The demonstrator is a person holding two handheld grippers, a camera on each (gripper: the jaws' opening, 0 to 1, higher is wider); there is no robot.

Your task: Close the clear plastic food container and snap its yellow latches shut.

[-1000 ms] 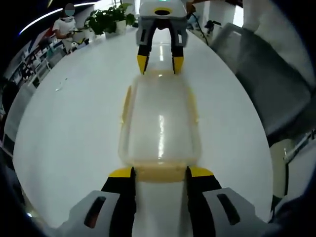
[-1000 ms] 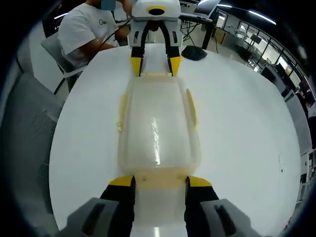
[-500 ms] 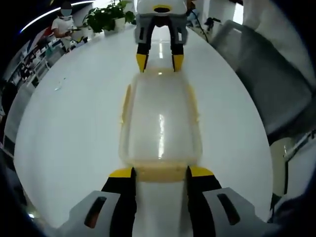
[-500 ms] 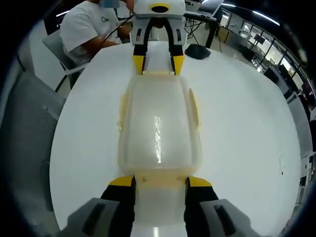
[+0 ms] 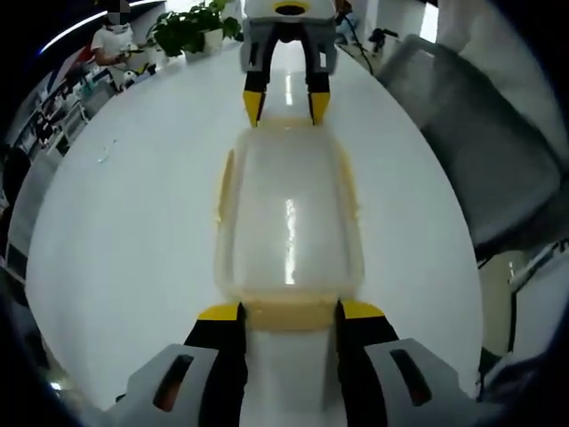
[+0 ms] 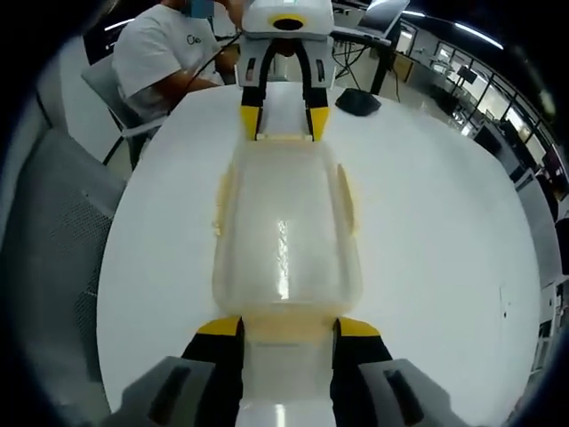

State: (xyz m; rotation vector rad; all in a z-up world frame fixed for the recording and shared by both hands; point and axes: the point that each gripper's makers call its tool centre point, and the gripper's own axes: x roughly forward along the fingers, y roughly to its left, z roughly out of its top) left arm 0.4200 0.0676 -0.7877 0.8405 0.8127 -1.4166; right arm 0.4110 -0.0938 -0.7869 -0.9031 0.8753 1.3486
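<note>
Left gripper view, mid-frame: one clear plastic food container (image 5: 289, 213) lies with its lid down on a round white table (image 5: 124, 231), its long axis running from the bottom of the frame toward the top. Four yellow latches can be counted on it, one on each side: the near-end latch (image 5: 289, 312), the far-end latch (image 5: 286, 123), and one along each long flank, left (image 5: 226, 187) and right (image 5: 349, 191). The left gripper (image 5: 289, 313) rises at the bottom with its jaws spread wide, one yellow tip at each corner of the near-end latch; whether the tips touch it cannot be told. The right gripper (image 5: 286, 105) faces it from the top centre, jaws likewise spread at the far end. A potted plant (image 5: 191, 27) stands upper left, and a grey chair (image 5: 480, 151) sits at right.

Right gripper view gives the same single container (image 6: 286, 227) from the opposite end, again lengthwise up the frame, with the right gripper (image 6: 286, 329) at the bottom and the left gripper (image 6: 284, 120) at the top. A person in a white shirt (image 6: 164, 53) sits upper left beyond the table (image 6: 444, 249).
</note>
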